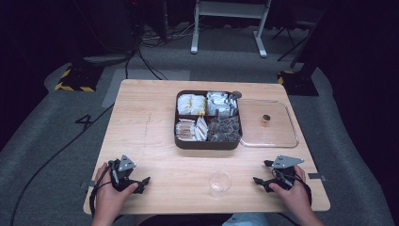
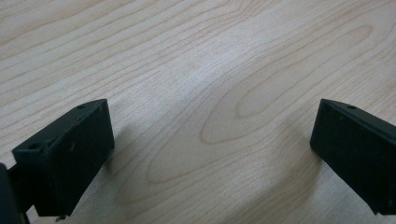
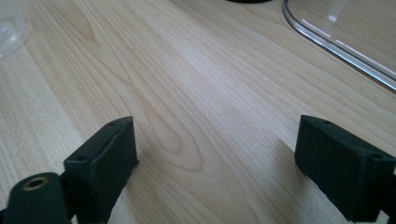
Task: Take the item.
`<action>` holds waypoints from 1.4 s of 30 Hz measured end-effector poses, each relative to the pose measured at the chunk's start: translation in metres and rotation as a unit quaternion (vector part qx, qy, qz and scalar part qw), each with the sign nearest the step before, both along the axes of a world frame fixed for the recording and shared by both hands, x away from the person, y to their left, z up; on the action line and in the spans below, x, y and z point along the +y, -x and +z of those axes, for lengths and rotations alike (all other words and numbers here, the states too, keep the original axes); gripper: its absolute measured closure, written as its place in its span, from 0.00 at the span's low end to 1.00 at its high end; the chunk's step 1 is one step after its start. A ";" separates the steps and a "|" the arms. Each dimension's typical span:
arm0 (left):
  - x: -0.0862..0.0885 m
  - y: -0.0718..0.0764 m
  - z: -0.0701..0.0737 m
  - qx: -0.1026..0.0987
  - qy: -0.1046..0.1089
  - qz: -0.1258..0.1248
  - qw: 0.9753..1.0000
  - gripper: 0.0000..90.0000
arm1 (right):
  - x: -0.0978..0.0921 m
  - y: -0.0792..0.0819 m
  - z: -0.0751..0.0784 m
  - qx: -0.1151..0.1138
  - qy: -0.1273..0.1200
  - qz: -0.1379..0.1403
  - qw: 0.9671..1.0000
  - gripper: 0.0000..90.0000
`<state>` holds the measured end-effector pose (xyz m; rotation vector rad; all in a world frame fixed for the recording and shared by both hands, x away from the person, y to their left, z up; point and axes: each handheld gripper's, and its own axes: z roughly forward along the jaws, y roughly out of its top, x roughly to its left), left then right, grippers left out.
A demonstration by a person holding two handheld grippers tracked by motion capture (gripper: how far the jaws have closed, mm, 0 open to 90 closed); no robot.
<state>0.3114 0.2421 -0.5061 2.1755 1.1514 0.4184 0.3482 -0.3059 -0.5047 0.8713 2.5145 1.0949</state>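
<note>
1. Left gripper at lower left of the high view, resting on the wooden table, gripped by a hand; jaws spread wide, nothing between them but bare wood grain in the left gripper view.
2. Right gripper at lower right of the high view, held by the other hand; jaws likewise far apart and empty in the right gripper view.
3. Clear plastic cup at lower centre of the high view, upright near the table's front edge, between the two grippers and apart from both, a little nearer the right one; a sliver of it at the upper left corner of the right gripper view.
4. Dark compartment tray just above centre of the frame, four sections: pale packets upper left, silvery packets upper right, white sachets lower left, dark brownish items lower right.
5. Transparent lid lying flat, just beside the tray's right side, small dark knob on it; curved rim at the upper right of the right gripper view.
6. Beyond the table, grey floor with cables and a white stand's legs at top centre.
</note>
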 end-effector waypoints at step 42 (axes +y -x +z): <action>-0.053 -0.015 0.075 -0.030 0.052 0.056 0.997 0.34 | 0.000 0.002 0.000 -0.002 -0.001 -0.006 1.000 0.15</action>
